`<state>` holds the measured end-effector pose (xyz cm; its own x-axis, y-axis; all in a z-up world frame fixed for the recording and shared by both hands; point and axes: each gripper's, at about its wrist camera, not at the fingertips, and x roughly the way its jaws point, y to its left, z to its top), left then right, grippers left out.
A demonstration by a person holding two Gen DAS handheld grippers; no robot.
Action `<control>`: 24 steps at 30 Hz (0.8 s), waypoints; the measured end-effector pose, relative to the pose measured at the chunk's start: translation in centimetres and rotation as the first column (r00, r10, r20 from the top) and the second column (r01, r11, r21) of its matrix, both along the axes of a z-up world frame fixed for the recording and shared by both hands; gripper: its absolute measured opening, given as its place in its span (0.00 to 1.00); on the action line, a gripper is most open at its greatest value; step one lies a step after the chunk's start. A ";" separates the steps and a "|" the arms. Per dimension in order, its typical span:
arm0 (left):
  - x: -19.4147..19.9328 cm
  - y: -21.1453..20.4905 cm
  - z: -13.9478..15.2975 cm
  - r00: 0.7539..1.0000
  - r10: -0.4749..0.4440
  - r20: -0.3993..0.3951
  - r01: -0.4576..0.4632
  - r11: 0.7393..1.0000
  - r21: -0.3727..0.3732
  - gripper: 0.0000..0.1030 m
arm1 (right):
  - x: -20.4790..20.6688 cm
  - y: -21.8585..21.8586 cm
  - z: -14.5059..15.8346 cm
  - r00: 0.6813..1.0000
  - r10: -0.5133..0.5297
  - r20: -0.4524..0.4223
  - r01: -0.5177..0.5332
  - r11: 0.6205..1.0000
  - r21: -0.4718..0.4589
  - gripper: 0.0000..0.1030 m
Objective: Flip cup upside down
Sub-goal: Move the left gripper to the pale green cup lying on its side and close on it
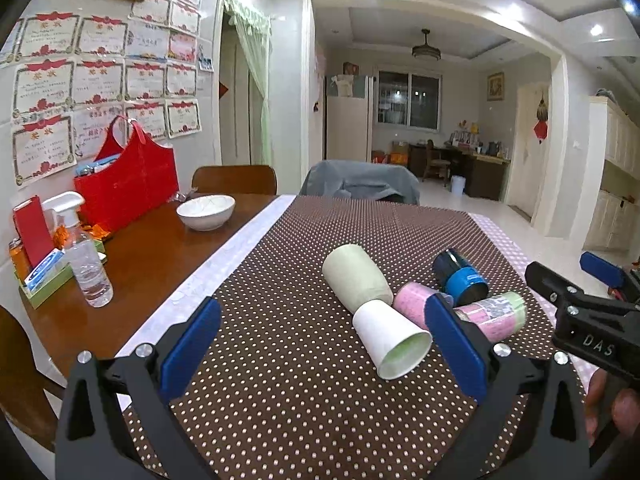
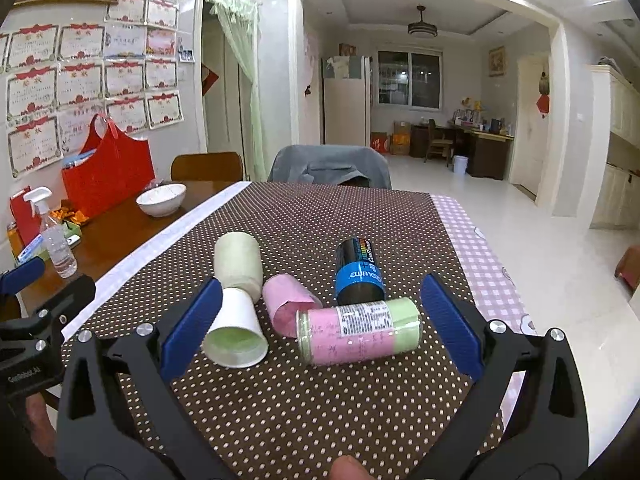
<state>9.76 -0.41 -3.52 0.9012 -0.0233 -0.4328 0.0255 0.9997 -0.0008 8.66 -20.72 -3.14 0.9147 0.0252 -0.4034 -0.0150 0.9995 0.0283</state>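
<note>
A white paper cup point(image 1: 394, 340) point(image 2: 236, 330) lies on its side on the brown dotted cloth point(image 1: 280, 360) point(image 2: 320, 400), mouth toward me. A pale green cup point(image 1: 356, 278) point(image 2: 237, 264) lies behind it, touching its base. A pink cup point(image 1: 412, 304) point(image 2: 286, 302), a pink-and-green jar point(image 1: 494, 316) point(image 2: 360, 330) and a dark blue can point(image 1: 460, 276) point(image 2: 358, 274) lie beside them. My left gripper point(image 1: 324, 354) is open and empty, just short of the white cup. My right gripper point(image 2: 322, 326) is open and empty, its fingers on either side of the cups and jar.
A white bowl point(image 1: 206, 210), red bag point(image 1: 128, 180), spray bottle point(image 1: 82, 252) and small boxes stand on the bare wood at the left. Chairs point(image 1: 360, 180) stand at the table's far edge. The right gripper's body point(image 1: 592, 312) shows at the right of the left wrist view.
</note>
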 end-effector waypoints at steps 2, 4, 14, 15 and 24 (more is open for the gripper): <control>1.5 -0.2 -0.2 1.000 -0.002 -0.013 0.003 1.000 0.007 0.96 | 1.3 -0.2 -0.1 1.000 0.004 -0.014 -0.004 1.000 0.002 0.94; 3.1 -0.4 -0.2 1.000 0.000 -0.031 0.000 1.000 0.009 0.96 | 2.7 -0.5 -0.2 0.999 0.006 -0.035 -0.006 1.000 0.004 0.94; 11.1 -2.0 -0.6 0.984 -0.003 -0.178 0.001 1.000 -0.010 0.96 | 8.5 -2.1 -1.4 0.987 0.013 -0.162 -0.009 1.000 0.025 0.94; 12.3 -2.2 -0.8 0.978 -0.006 -0.208 0.003 1.000 -0.017 0.96 | 9.1 -2.3 -1.5 0.985 0.013 -0.171 -0.007 0.999 0.032 0.94; 20.2 -3.4 -4.8 0.905 -0.014 -0.424 -0.007 0.999 -0.047 0.96 | 14.6 -3.7 -3.0 0.966 0.017 -0.256 -0.001 0.998 0.062 0.94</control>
<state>29.94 -3.80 -8.30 0.6323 -0.0559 -0.7727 0.0161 0.9981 -0.0590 23.27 -24.44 -6.19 0.7803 0.0650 -0.6220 -0.0084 0.9956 0.0935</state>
